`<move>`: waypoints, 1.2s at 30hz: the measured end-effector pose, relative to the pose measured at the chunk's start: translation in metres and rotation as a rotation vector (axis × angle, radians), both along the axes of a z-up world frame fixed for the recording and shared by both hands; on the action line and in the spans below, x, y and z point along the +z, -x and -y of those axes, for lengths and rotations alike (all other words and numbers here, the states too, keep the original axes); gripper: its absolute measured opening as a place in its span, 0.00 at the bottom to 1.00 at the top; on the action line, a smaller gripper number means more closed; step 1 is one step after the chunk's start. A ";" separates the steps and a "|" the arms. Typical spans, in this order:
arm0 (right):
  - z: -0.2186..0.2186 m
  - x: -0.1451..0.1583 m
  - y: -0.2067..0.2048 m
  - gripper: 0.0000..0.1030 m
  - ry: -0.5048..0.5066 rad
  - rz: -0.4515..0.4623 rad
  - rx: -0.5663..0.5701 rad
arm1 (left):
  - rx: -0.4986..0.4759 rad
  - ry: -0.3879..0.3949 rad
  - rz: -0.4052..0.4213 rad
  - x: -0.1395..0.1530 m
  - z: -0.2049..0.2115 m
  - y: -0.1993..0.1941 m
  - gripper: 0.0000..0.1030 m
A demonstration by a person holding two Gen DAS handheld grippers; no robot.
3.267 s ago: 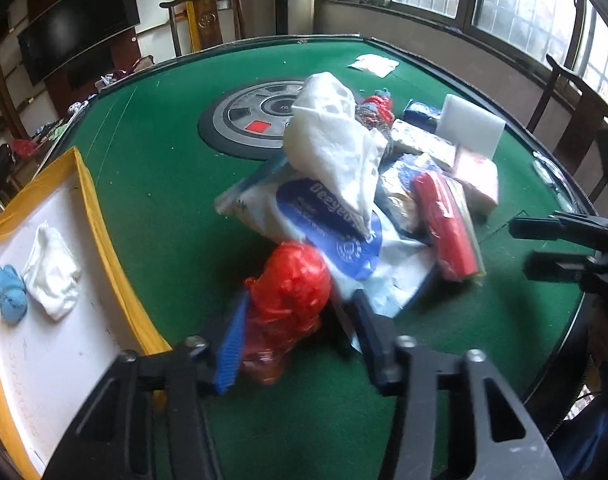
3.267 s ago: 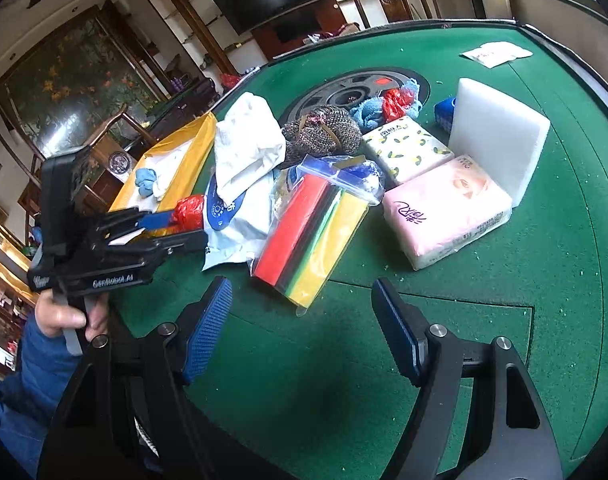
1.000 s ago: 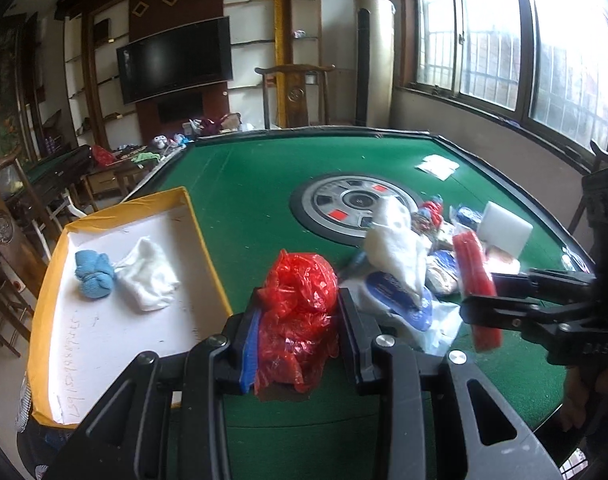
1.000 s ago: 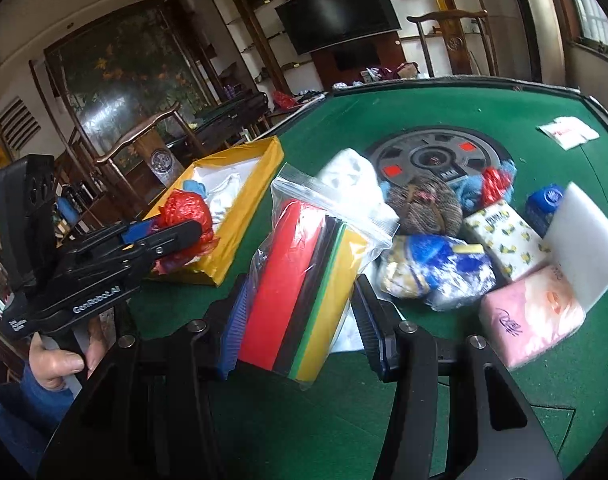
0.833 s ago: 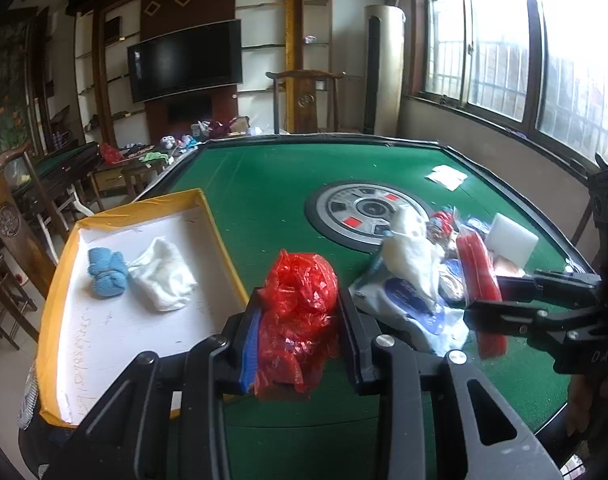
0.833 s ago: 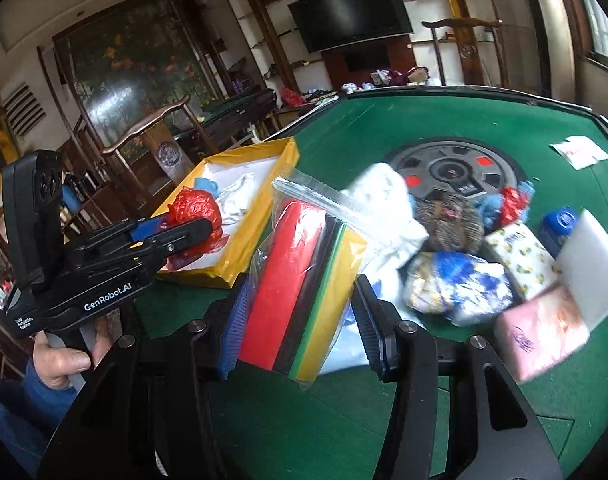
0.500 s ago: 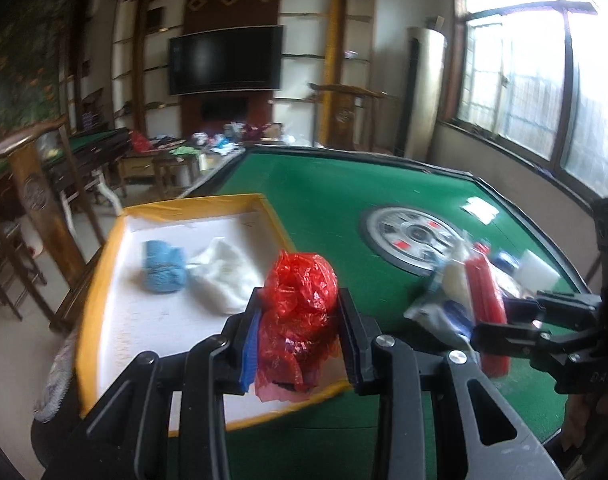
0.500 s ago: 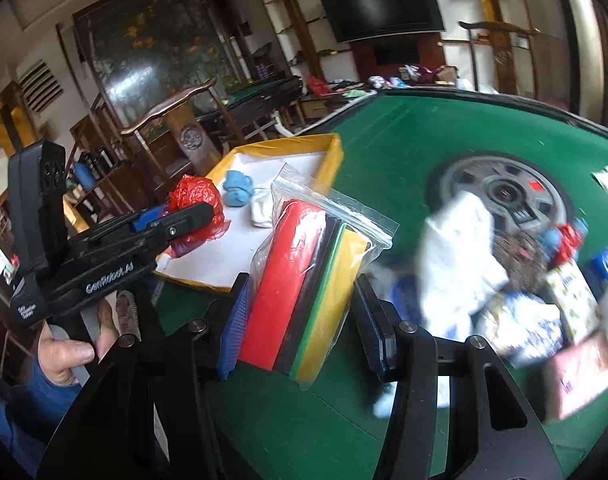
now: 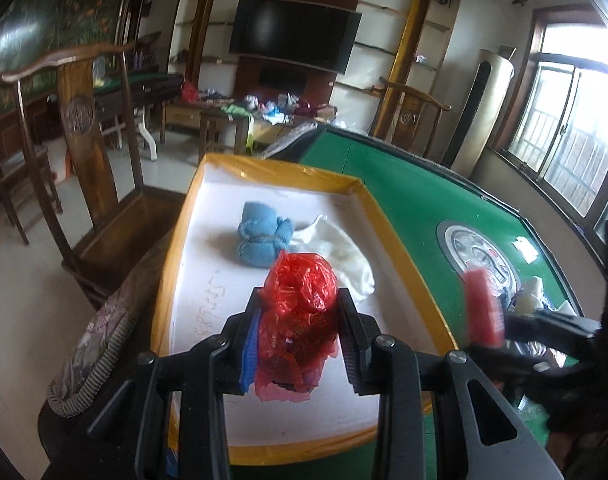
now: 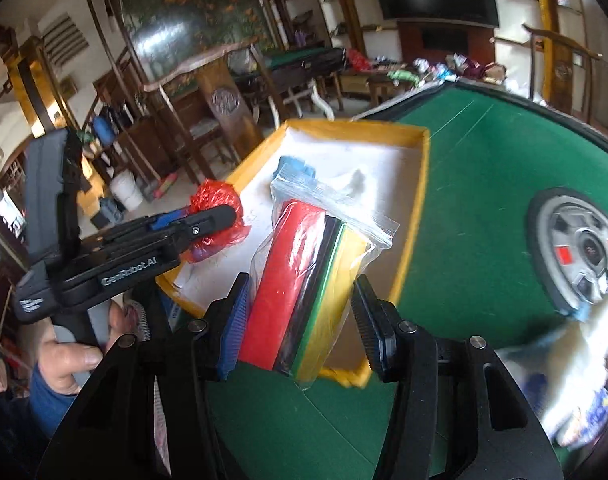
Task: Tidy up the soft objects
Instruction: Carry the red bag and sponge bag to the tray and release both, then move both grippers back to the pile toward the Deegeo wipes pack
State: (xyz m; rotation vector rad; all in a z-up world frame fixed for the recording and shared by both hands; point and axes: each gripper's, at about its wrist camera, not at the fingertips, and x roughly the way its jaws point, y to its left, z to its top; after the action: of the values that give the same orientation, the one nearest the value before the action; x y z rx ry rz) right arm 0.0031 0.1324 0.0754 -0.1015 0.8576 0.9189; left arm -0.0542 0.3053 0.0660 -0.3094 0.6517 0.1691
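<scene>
My left gripper [image 9: 300, 336] is shut on a crumpled red plastic bag [image 9: 300, 312] and holds it above the yellow-rimmed white tray [image 9: 208, 264]. A blue cloth bundle [image 9: 264, 236] and a white cloth [image 9: 339, 256] lie in the tray. My right gripper [image 10: 300, 320] is shut on a clear zip bag of red, black, green and yellow felt sheets [image 10: 304, 276], held over the tray's near right corner [image 10: 415, 208]. The left gripper with the red bag [image 10: 216, 216] shows at the left of the right wrist view.
The green felt table [image 9: 415, 208] carries a round grey centre plate [image 10: 583, 248] and a blurred pile of soft packets [image 10: 575, 360] at the right. A wooden chair [image 9: 88, 160] and a cushion [image 9: 104, 344] stand left of the tray.
Both grippers have swung left from the pile to over the tray, each still holding its load. The tray now fills the middle of both views.
</scene>
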 end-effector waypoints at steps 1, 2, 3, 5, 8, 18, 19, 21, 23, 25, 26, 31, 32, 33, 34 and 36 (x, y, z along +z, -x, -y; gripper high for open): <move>-0.008 -0.006 -0.002 0.49 0.020 -0.004 0.003 | -0.001 0.008 -0.007 -0.002 -0.001 -0.002 0.33; -0.015 -0.012 -0.004 0.49 0.039 -0.009 0.004 | 0.003 0.014 -0.013 -0.005 -0.003 -0.003 0.33; -0.022 -0.017 -0.005 0.49 0.054 -0.013 0.008 | 0.004 0.015 -0.019 -0.007 -0.004 -0.002 0.33; -0.031 -0.024 -0.007 0.49 0.068 -0.018 0.014 | 0.005 0.015 -0.026 -0.011 -0.005 -0.003 0.34; -0.045 -0.032 -0.005 0.49 0.145 0.022 0.019 | 0.006 0.013 -0.037 -0.012 -0.007 -0.004 0.37; -0.030 -0.041 -0.015 0.50 0.129 -0.068 0.038 | -0.004 0.020 -0.075 -0.020 -0.008 -0.009 0.56; -0.030 -0.041 -0.014 0.50 0.132 -0.076 0.041 | -0.003 0.017 -0.079 -0.021 -0.008 -0.010 0.56; -0.032 -0.042 -0.010 0.50 0.168 -0.079 0.047 | -0.004 0.014 -0.085 -0.022 -0.008 -0.009 0.56; -0.033 -0.041 -0.004 0.50 0.208 -0.082 0.049 | -0.001 0.007 -0.081 -0.020 -0.009 -0.006 0.56; -0.028 -0.039 0.001 0.50 0.218 -0.109 0.030 | -0.001 0.001 -0.079 -0.018 -0.010 -0.004 0.56; -0.024 -0.038 0.006 0.50 0.218 -0.121 0.031 | -0.004 0.001 -0.077 -0.017 -0.011 -0.003 0.56; -0.009 -0.036 0.020 0.50 0.144 -0.171 0.053 | -0.022 -0.027 -0.067 -0.011 -0.001 0.001 0.56; -0.004 -0.032 0.023 0.50 0.104 -0.169 0.051 | -0.029 -0.032 -0.064 -0.009 0.003 0.002 0.56; 0.003 -0.027 0.025 0.50 0.072 -0.151 0.046 | -0.032 -0.036 -0.062 -0.007 0.006 0.002 0.56; 0.010 -0.021 0.027 0.50 0.051 -0.132 0.040 | -0.037 -0.040 -0.059 -0.006 0.009 0.002 0.56; 0.027 -0.010 0.028 0.50 0.005 -0.099 0.022 | -0.055 -0.049 -0.050 0.000 0.018 0.003 0.56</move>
State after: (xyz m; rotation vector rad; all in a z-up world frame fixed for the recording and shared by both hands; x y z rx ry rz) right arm -0.0249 0.1050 0.0651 -0.0705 0.9521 0.9483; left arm -0.0568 0.2870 0.0659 -0.2407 0.7038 0.1400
